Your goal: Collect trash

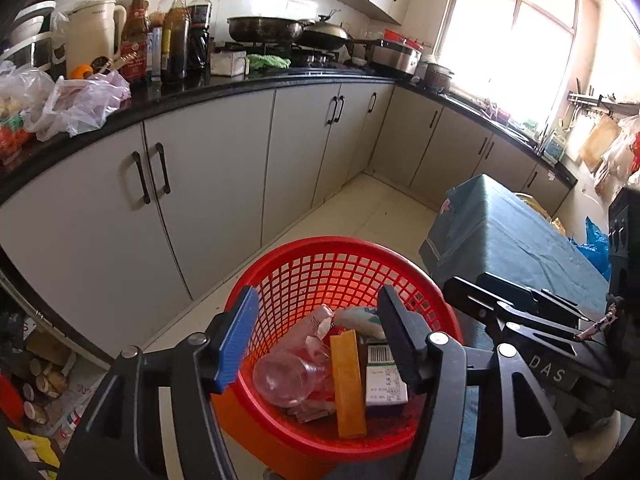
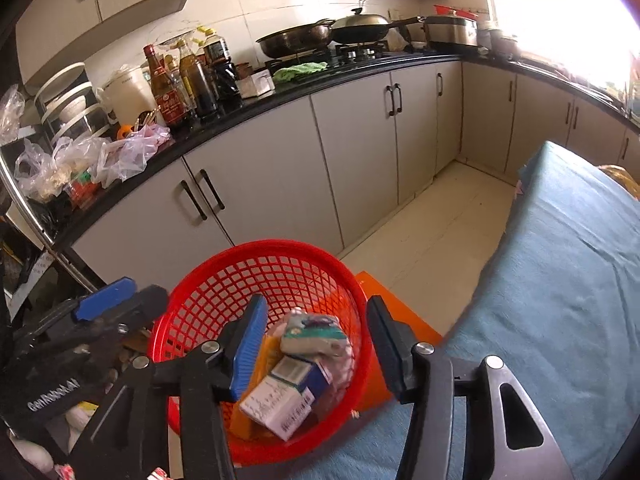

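Note:
A red mesh basket (image 1: 340, 256) (image 2: 224, 280) holds the trash. In the left wrist view it contains a clear plastic bottle (image 1: 288, 376), a yellow-orange box (image 1: 348, 384), a white carton (image 1: 384, 380) and a crumpled wrapper (image 1: 356, 316). My left gripper (image 1: 318, 336) hangs open above the basket with nothing between its pads. My right gripper (image 2: 318, 344) is also open over the basket. Below it lie a white-and-blue carton (image 2: 288, 396) and a grey-green packet (image 2: 312, 336). Each gripper shows at the edge of the other's view: right gripper (image 1: 520, 320), left gripper (image 2: 104, 304).
The basket rests on an orange stool (image 2: 400, 320) beside a table under a blue cloth (image 2: 560, 280). Grey cabinets (image 1: 208, 184) under a black counter (image 1: 240, 84) run behind, loaded with bottles, plastic bags and pans. Pale floor tiles (image 2: 440, 232) lie between.

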Demonstrator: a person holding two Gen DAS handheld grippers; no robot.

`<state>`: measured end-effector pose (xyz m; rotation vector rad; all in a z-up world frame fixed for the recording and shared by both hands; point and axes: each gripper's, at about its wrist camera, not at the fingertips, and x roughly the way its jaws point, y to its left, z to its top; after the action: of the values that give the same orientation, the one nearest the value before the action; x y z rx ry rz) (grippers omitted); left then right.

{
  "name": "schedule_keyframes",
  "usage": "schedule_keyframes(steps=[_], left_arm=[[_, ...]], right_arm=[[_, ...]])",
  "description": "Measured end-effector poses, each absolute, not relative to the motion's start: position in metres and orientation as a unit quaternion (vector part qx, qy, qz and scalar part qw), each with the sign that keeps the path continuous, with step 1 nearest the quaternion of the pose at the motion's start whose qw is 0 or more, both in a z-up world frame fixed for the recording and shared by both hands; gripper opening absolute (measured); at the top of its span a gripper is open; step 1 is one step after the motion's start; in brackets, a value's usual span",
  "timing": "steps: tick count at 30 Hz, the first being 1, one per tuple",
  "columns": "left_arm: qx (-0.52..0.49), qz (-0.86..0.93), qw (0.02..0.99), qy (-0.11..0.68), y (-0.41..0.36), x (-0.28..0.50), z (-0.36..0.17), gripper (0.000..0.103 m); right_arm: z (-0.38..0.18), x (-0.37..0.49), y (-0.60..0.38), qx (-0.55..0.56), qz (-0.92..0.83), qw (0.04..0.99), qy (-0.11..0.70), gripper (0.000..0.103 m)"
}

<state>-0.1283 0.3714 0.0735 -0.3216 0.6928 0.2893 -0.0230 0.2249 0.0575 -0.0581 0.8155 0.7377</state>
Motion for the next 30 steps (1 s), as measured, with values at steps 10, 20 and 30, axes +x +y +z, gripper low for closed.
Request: schedule_keyframes(steps=[10, 20, 30], left_arm=[[-0.134, 0.185, 0.923, 0.309, 0.345, -0.175, 0.087, 0.072], [-0.116, 0.233, 0.927, 0.271, 0.319, -0.214, 0.103, 0.087], [-0.099, 0.297, 0.924, 0.221, 0.288, -0.256, 0.121, 0.094]], right_arm=[[0.057, -0.052, 0.181, -0.007, 0.334, 0.851, 0.406, 0.058], [0.062, -0.096, 0.15, -0.02, 0.323, 0.857, 0.401, 0.062], [0.07, -0.141, 0.116, -0.025, 0.318, 0.869, 0.378, 0.065]])
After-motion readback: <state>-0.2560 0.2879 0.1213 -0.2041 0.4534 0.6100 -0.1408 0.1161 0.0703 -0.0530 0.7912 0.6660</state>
